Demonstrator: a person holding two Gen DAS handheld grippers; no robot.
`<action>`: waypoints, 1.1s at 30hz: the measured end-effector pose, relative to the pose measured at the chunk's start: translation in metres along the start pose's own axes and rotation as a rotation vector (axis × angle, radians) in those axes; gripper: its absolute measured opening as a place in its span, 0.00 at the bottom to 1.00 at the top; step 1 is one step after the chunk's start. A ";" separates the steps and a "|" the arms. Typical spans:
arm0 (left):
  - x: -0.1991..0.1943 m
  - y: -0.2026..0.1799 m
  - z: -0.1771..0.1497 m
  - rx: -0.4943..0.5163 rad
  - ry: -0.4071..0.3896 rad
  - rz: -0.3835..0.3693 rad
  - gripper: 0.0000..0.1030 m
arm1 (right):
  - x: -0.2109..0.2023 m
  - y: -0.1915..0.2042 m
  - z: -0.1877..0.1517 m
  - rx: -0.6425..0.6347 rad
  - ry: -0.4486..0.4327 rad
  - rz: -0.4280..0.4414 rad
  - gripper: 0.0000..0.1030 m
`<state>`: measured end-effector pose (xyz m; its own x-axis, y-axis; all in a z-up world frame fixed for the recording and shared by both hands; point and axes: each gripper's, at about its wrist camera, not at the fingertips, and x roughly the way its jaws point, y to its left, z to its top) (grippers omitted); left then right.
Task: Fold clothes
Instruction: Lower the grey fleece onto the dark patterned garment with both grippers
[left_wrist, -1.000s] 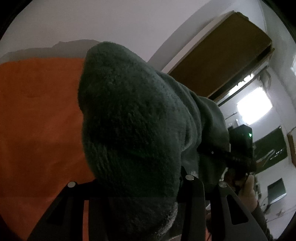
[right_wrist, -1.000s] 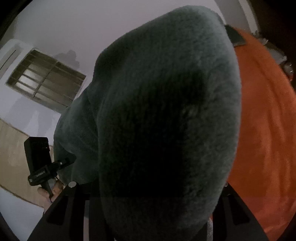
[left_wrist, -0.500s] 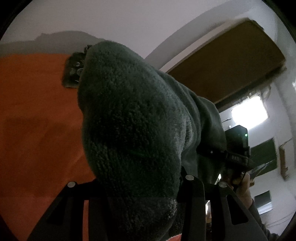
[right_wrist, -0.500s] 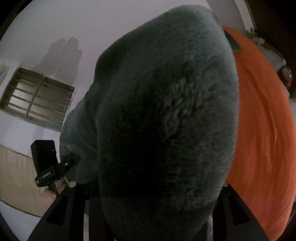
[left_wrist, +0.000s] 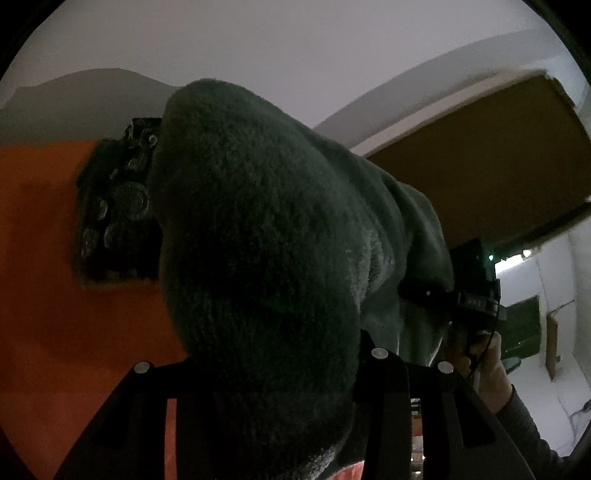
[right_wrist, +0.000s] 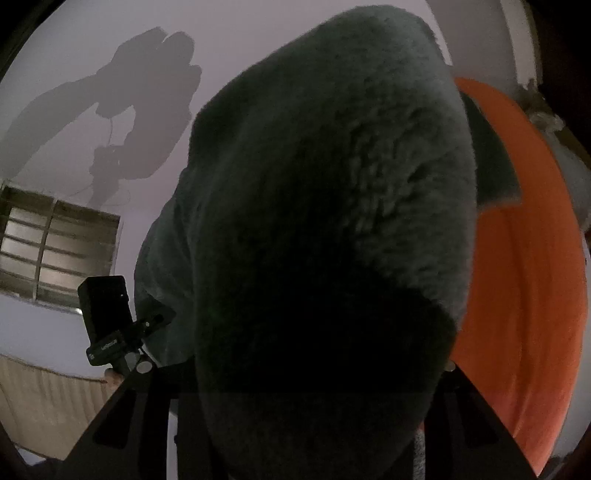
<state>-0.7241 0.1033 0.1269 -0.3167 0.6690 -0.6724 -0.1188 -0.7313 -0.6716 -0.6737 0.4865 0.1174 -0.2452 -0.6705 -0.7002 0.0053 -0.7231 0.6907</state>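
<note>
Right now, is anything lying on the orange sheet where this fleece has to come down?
Yes. In the left wrist view a dark patterned item lies on the orange sheet, just left of the fleece that both grippers hold. The right wrist view shows dark cloth there too. The fleece hides the rest.

Fleece garment (left_wrist: 266, 258) blocks frame centre; dark patterned item (left_wrist: 114, 206) obstructs left on orange cover (left_wrist: 44, 295), lower left clear.

My left wrist view faces a fleece (left_wrist: 258, 258) pressed close, orange sheet (left_wrist: 44, 295) leftward, my right wrist view likewise, sheet rightward, both sharing fleece and sheet
</note>
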 end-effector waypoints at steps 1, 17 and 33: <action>0.006 0.003 0.011 0.006 0.006 0.011 0.42 | 0.009 -0.002 0.018 -0.001 0.008 -0.004 0.38; 0.152 0.106 0.119 -0.028 -0.028 0.118 0.43 | 0.170 -0.098 0.199 -0.057 0.136 0.015 0.42; 0.145 0.163 0.065 -0.024 -0.027 0.019 0.68 | 0.179 -0.181 0.210 -0.020 -0.016 -0.168 0.92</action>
<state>-0.8509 0.0722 -0.0600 -0.3443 0.6506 -0.6769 -0.0898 -0.7405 -0.6660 -0.9225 0.5329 -0.0949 -0.2594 -0.5375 -0.8024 -0.0181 -0.8280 0.5604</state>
